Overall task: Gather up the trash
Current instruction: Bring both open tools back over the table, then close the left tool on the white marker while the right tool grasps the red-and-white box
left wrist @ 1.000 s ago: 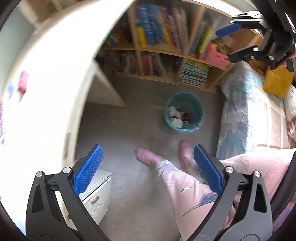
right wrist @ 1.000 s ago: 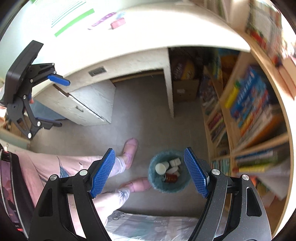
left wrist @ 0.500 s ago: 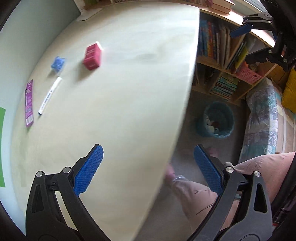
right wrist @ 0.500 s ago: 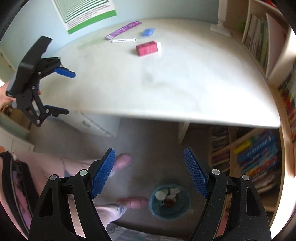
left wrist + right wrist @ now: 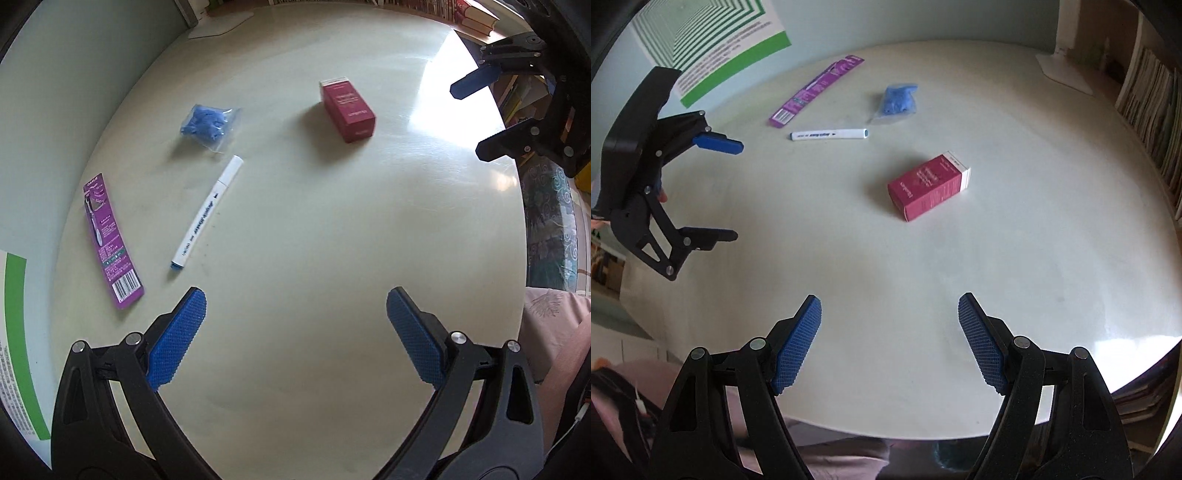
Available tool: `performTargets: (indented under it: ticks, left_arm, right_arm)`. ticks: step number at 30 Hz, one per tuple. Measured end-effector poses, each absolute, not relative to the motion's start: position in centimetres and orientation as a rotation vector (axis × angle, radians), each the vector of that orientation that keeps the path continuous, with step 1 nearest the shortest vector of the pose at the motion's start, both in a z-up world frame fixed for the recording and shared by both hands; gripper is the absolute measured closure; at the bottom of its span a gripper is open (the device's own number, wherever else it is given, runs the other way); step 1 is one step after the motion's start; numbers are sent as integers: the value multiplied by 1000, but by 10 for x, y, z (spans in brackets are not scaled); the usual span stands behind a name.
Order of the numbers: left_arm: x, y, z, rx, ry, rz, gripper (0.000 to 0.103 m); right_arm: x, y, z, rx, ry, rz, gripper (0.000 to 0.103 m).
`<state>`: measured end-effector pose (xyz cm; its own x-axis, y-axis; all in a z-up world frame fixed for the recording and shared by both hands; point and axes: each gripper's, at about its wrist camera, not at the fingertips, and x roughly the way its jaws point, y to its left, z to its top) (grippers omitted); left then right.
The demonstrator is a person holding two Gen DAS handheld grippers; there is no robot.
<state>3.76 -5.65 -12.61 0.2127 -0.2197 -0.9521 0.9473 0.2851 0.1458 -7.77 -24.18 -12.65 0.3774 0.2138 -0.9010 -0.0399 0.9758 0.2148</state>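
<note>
Currently both grippers hang above the table (image 5: 332, 258) with nothing held: the left gripper (image 5: 295, 332) has its jaws wide apart, and the right gripper (image 5: 889, 339) likewise stands open and empty. Four pieces of trash lie on the table. From the left wrist view, the red box (image 5: 347, 110) sits at 12 o'clock, the blue bag (image 5: 208, 123) at 11 o'clock, the white marker (image 5: 207, 212) at 10 o'clock just beside the bag, and the purple card (image 5: 110, 240) at 9 o'clock. The step in hand appears to be choosing the next item. The red box (image 5: 929, 186) lies nearest the right gripper; the next move calls for lowering open jaws astride its narrow sides, then closing.
</note>
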Motion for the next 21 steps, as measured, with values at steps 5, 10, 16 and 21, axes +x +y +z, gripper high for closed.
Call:
performTargets:
  ticks: [5, 10, 16, 21]
  left_arm:
    - [80, -61, -133, 934, 1018, -1025, 7]
    - [103, -71, -142, 955, 1023, -1074, 7]
    - [125, -85, -161, 929, 1048, -1106, 7]
    - [137, -94, -173, 906, 1062, -1136, 12]
  right_arm:
    - [-45, -235, -136, 183, 1221, 124, 26]
    - [-18, -239, -147, 232, 1259, 83, 26]
    - [2, -237, -160, 228, 1303, 32, 26]
    - [17, -239, -166, 241, 1307, -16, 28]
